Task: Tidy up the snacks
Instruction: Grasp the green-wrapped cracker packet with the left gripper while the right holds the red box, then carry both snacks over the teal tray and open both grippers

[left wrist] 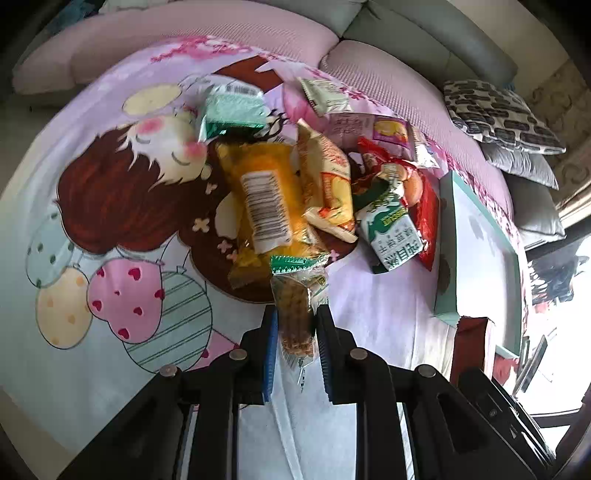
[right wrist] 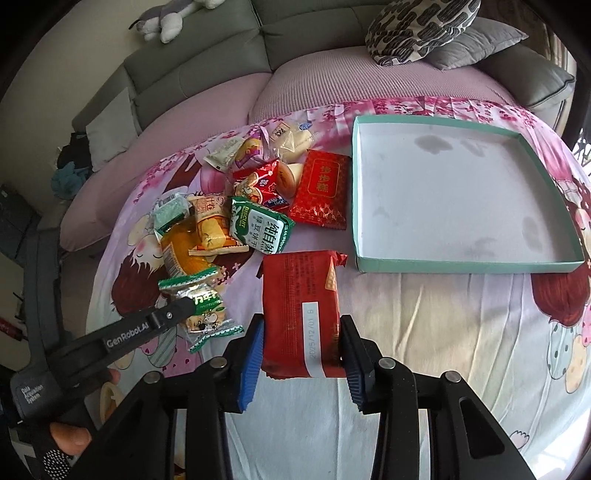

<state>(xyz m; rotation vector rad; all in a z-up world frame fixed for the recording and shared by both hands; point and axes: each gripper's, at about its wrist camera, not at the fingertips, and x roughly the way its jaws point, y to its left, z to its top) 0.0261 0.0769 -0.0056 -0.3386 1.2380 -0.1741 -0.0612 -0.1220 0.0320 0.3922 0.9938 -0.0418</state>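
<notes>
A pile of snack packets [right wrist: 236,199] lies on a cartoon-print sheet, left of an empty teal-rimmed box lid [right wrist: 461,264]. My right gripper [right wrist: 301,343] is shut on a dark red packet [right wrist: 301,306] in front of the lid's near left corner. My left gripper [left wrist: 295,347] is shut on a clear packet with green ends [left wrist: 297,314]; it also shows in the right wrist view [right wrist: 201,310]. In the left wrist view the pile [left wrist: 295,184] lies ahead, with the lid [left wrist: 445,258] at the right.
A grey sofa back [right wrist: 207,62] curves behind the pink cushions. Patterned and grey pillows [right wrist: 424,33] lie behind the lid. A plush toy [right wrist: 166,18] sits on the sofa top. The sheet [right wrist: 424,332] spreads in front of the lid.
</notes>
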